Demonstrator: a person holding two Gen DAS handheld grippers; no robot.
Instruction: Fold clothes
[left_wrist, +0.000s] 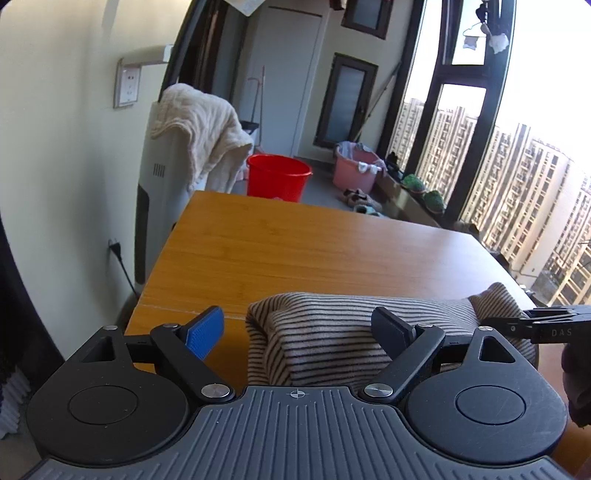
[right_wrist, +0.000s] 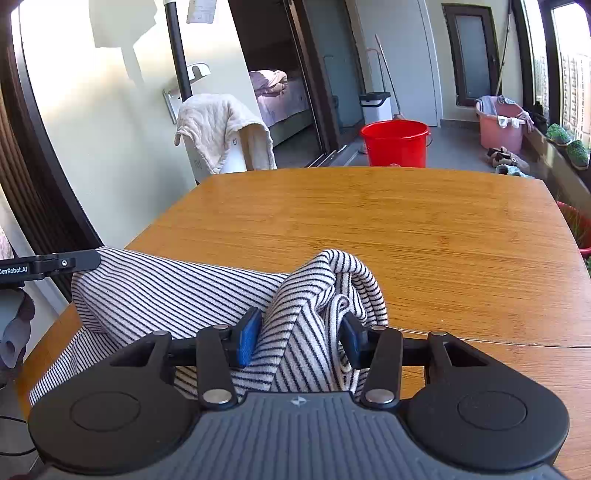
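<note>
While bunched at the near edge of the orange wooden table (right_wrist: 406, 229) | striped knit garment (right_wrist: 177, 288) unfolded, uneven | right gripper (right_wrist: 299, 343) clenched on fabric | left gripper (left_wrist: 299, 332) released, astride cloth

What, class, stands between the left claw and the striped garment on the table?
Nothing visible. The left claw is open, and the striped garment lies right between its fingers on the wooden table. The right claw already grips the cloth's other end.
</note>
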